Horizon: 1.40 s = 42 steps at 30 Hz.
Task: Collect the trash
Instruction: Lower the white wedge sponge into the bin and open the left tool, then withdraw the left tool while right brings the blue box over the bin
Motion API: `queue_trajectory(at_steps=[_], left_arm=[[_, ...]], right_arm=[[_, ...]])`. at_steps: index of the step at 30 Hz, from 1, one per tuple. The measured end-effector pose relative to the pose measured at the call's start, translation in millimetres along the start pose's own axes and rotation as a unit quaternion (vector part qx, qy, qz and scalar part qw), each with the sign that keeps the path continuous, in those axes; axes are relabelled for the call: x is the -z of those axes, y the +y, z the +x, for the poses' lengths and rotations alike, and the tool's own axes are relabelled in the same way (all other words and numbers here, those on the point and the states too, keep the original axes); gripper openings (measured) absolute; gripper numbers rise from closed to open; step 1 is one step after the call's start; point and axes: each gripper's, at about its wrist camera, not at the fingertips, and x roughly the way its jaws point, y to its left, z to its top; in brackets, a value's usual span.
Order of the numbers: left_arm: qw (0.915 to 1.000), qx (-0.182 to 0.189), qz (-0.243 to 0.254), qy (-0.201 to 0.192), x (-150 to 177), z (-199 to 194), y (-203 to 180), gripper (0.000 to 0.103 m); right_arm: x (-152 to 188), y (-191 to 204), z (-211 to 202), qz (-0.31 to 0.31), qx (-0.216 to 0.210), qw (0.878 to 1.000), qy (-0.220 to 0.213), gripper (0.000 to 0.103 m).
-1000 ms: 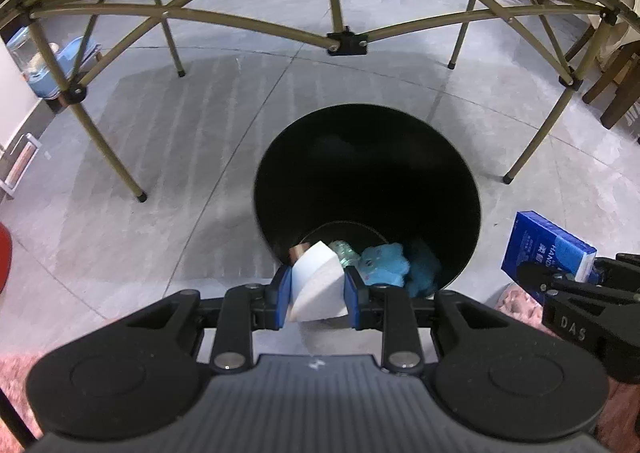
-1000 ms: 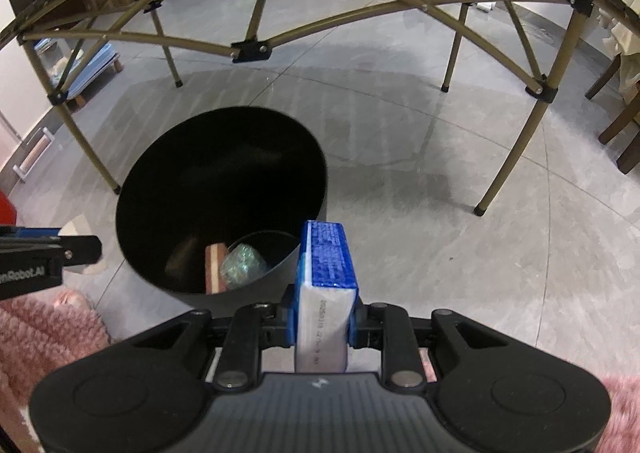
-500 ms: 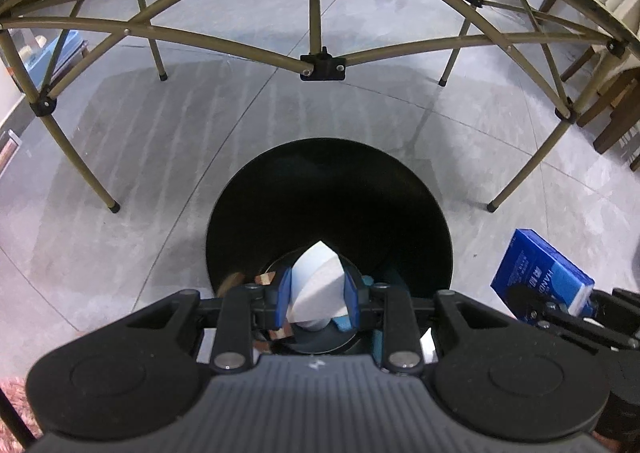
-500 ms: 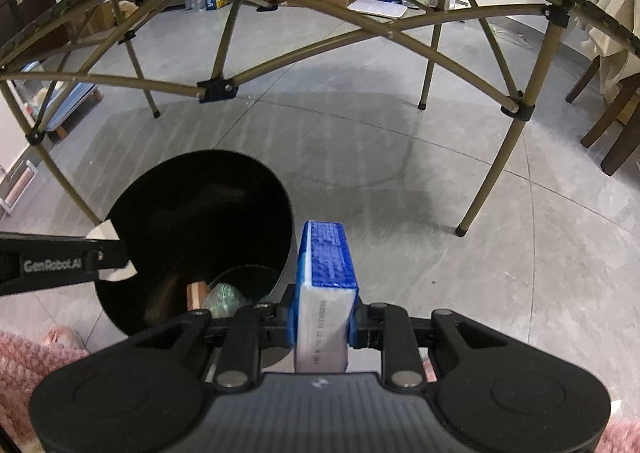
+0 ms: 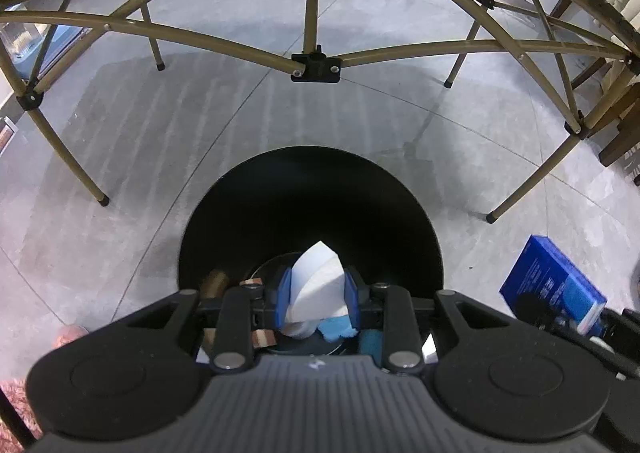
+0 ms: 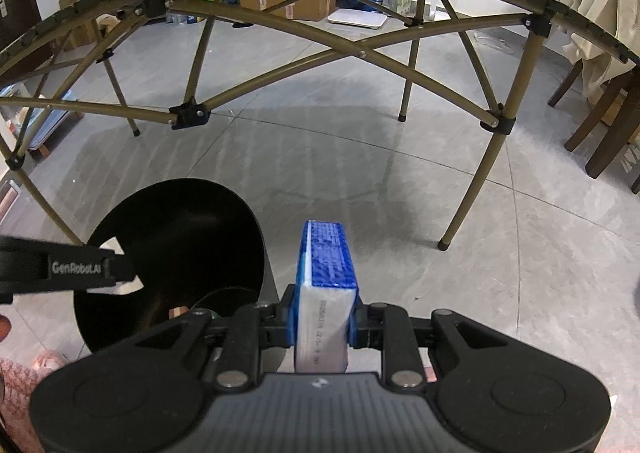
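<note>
Your left gripper (image 5: 318, 295) clamps a folded white paper wedge (image 5: 318, 277) between its blue pads, and it hangs right over the open mouth of the black bin (image 5: 310, 189), which stands on the grey tiled floor (image 5: 200, 125) under the folding table frame (image 5: 316, 65). Scraps already lie at the bottom of the bin: something blue, something brown. This is the drop step, so let the wedge go only while it sits inside the rim, not over the near edge; part the pads fully so the paper falls free instead of sticking to one pad. Your right gripper (image 6: 322, 323) pinches a blue and white tissue pack (image 6: 326, 265), and that pack hangs beside the bin, over bare floor just past the right side of its rim, so it is not yet ready to drop. Bring it across above the opening only once the left one clears out, because both tools crowd the same mouth and could knock together.
</note>
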Motion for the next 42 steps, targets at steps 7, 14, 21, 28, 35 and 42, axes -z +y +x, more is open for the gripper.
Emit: queue_trajectory(at_steps=[7,14,21,28,35,42], left_arm=[[0.9999,-0.011,-0.001,0.01,0.7,8.3,-0.5,0.029],[0.9998,-0.016,0.0,0.013,1.1,11.6,-0.8,0.029],[0.9995,-0.027,-0.002,0.017,0.4,15.3,-1.9,0.038],[0.9987,-0.046,-0.011,0.016,-1.0,15.1,-4.9,0.098],[0.9981,-0.053,-0.012,0.029,-0.7,19.5,-3.8,0.099],[0.9975,-0.056,-0.014,0.041,-0.6,22.3,-2.6,0.1]], right_arm=[[2.4,1.0,1.6,-0.005,0.002,1.0,0.004,0.022],[1.9,2.2,2.9,-0.009,0.003,1.0,0.006,0.022],[2.8,2.0,3.5,-0.01,0.005,1.0,0.007,0.022],[3.8,2.1,3.7,-0.012,0.007,1.0,0.008,0.022],[5.2,3.2,3.8,-0.015,0.009,1.0,0.009,0.022],[5.3,3.3,3.9,-0.015,0.009,1.0,0.01,0.022]])
